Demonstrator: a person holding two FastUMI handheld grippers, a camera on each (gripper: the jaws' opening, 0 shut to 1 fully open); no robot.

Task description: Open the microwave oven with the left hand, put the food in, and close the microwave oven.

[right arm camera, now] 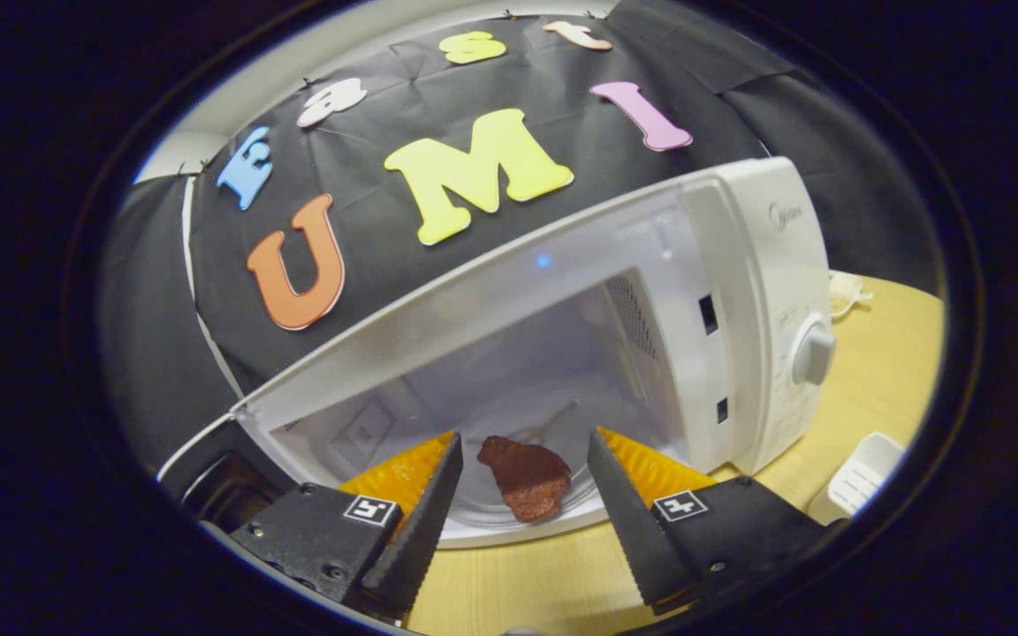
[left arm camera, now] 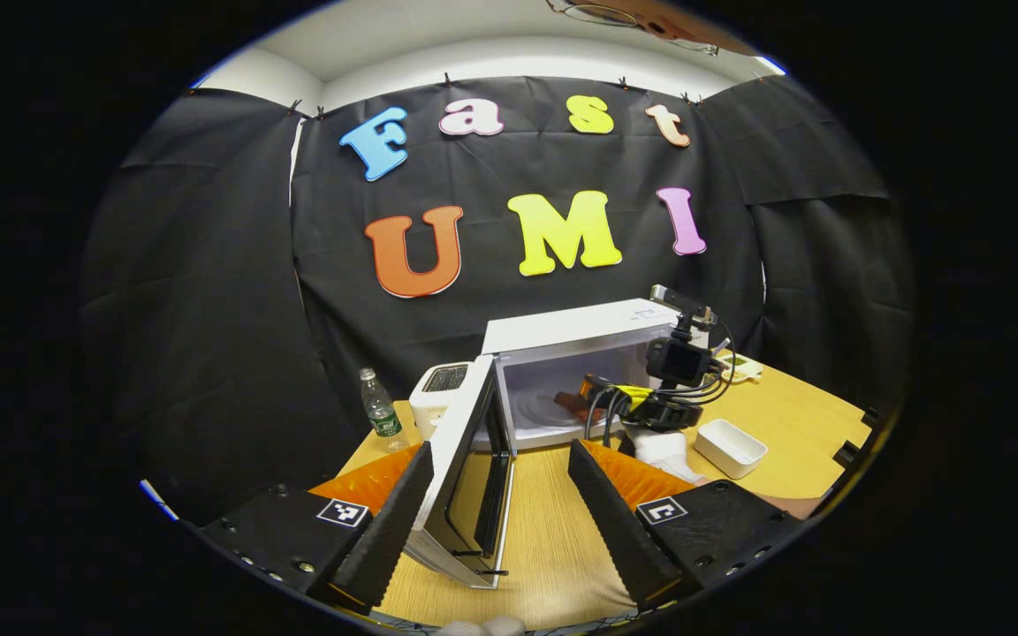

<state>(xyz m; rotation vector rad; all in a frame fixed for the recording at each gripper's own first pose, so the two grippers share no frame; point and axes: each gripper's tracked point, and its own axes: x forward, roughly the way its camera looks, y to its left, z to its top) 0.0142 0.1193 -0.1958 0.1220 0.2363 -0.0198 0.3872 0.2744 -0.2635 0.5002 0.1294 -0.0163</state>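
the food [right arm camera: 527,477] lies inside the microwave [right arm camera: 739,291], loose between the right gripper [right arm camera: 522,512] fingers, spread apart. left gripper [left arm camera: 496,512] fingers gape around the light, stiff door [left arm camera: 465,459]; push its outer edge.

A staged recording booth, not a real kitchen. Black cloth [left arm camera: 208,291] pinned up as walls across the middle of the left gripper view, plain white room wall and ceiling [left arm camera: 474,35] above it at the top. Kitchen props set out on a pale wooden table [left arm camera: 553,521] in the lower centre: white microwave oven [left arm camera: 580,353], toaster [left arm camera: 438,389] to its left, water bottle [left arm camera: 380,413], small white tray [left arm camera: 730,446] at right.
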